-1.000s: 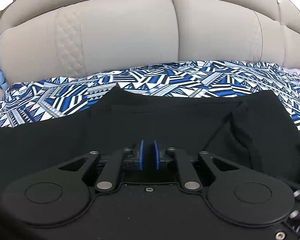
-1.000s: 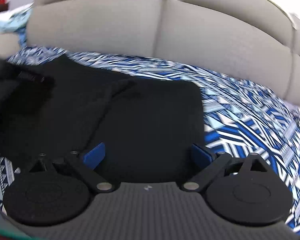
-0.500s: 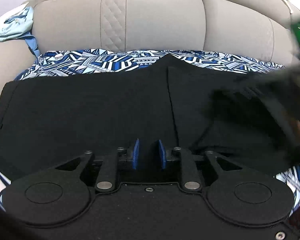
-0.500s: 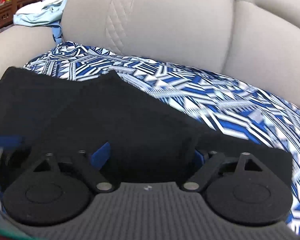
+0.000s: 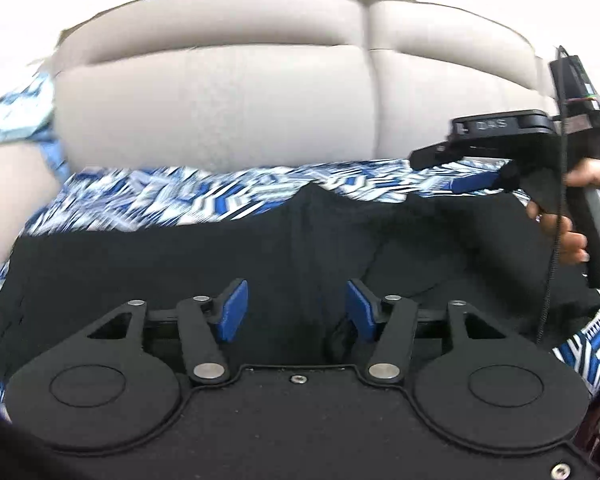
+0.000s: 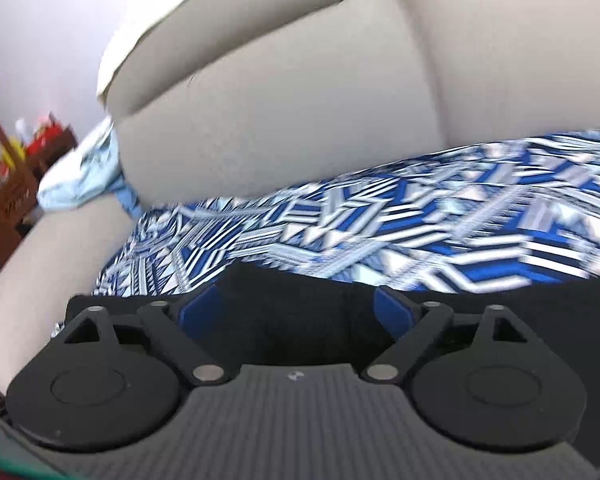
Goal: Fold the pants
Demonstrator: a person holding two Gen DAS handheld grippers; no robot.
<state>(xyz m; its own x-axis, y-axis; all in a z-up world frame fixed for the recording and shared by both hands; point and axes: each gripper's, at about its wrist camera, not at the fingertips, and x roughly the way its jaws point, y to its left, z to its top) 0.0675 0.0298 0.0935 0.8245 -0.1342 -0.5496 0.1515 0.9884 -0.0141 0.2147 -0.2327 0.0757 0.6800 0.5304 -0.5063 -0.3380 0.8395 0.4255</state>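
Note:
Black pants (image 5: 180, 272) lie spread on a blue and white patterned cover over a sofa seat. My left gripper (image 5: 296, 310) is open, its blue pads apart just above the near part of the pants. My right gripper (image 6: 300, 312) is open over the far edge of the pants (image 6: 292, 304). In the left wrist view the right gripper (image 5: 476, 180) shows at the far right edge of the pants, held by a hand.
The beige sofa backrest (image 5: 220, 108) rises behind the patterned cover (image 6: 380, 216). A light blue cloth (image 6: 80, 176) lies on the left armrest. A wooden shelf (image 6: 8, 184) with items stands beyond the sofa's left end.
My left gripper has opened; it was nearly shut on the pants before. My right gripper has moved toward the far edge of the pants and stayed open.

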